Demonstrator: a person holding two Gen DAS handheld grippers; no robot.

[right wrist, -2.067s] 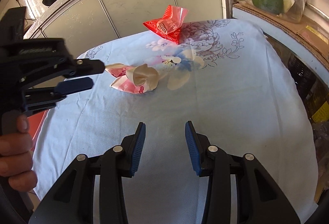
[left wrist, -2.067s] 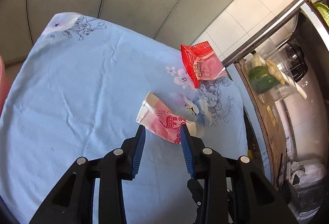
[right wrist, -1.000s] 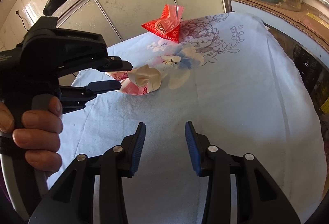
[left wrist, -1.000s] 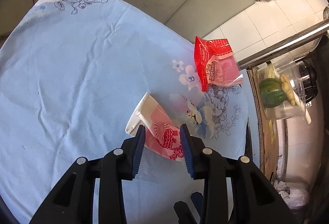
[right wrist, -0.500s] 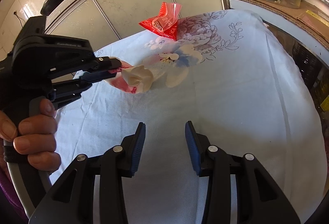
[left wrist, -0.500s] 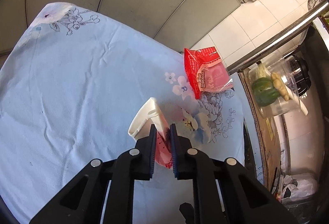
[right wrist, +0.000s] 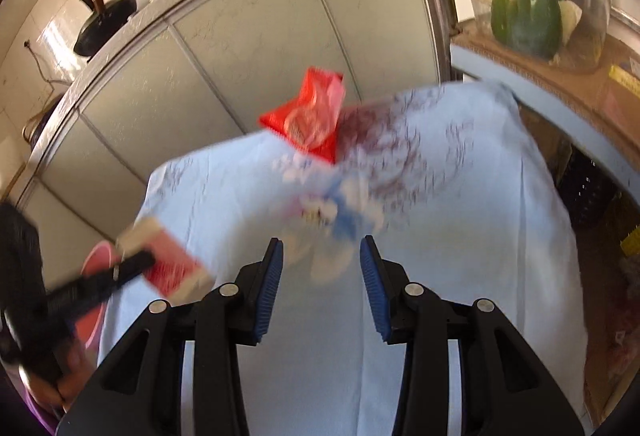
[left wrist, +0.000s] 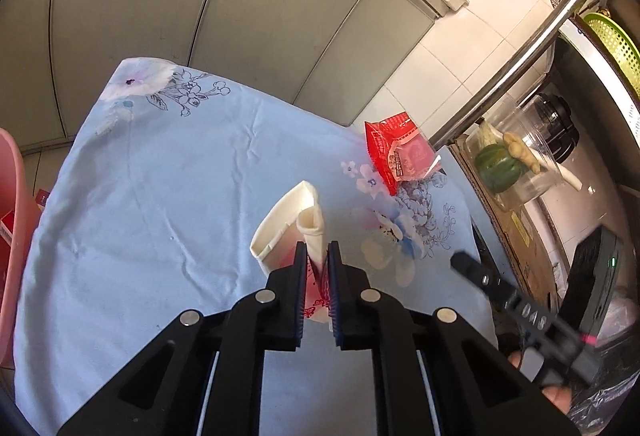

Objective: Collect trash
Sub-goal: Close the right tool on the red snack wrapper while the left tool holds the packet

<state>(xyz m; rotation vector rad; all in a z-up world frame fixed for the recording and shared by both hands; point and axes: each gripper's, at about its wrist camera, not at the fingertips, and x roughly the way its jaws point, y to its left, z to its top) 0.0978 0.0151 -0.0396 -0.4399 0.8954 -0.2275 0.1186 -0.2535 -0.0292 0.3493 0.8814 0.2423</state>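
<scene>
A crushed white paper cup with pink and red print (left wrist: pixel 288 220) is pinched in my left gripper (left wrist: pixel 317 256), which is shut on it and holds it clear of the pale blue flowered tablecloth (left wrist: pixel 160 196). The right wrist view shows the same cup (right wrist: pixel 172 264) at the lower left, blurred. A red snack wrapper (left wrist: pixel 400 152) lies at the table's far right corner. My right gripper (right wrist: pixel 322 256) hangs open over the cloth with nothing between its fingers, the red wrapper (right wrist: pixel 312 116) straight ahead of it.
A pink bin (left wrist: pixel 8 216) stands beside the table's left edge. A clear container of vegetables (left wrist: pixel 512 164) sits on a cardboard-covered shelf to the right, behind a metal rail. Grey cabinet doors back the table. A hand holds the right gripper (left wrist: pixel 516 304) at lower right.
My left gripper has shut on the paper cup and lifted it off the cloth. The right gripper has moved forward toward the red wrapper, still open; its view is now blurred.
</scene>
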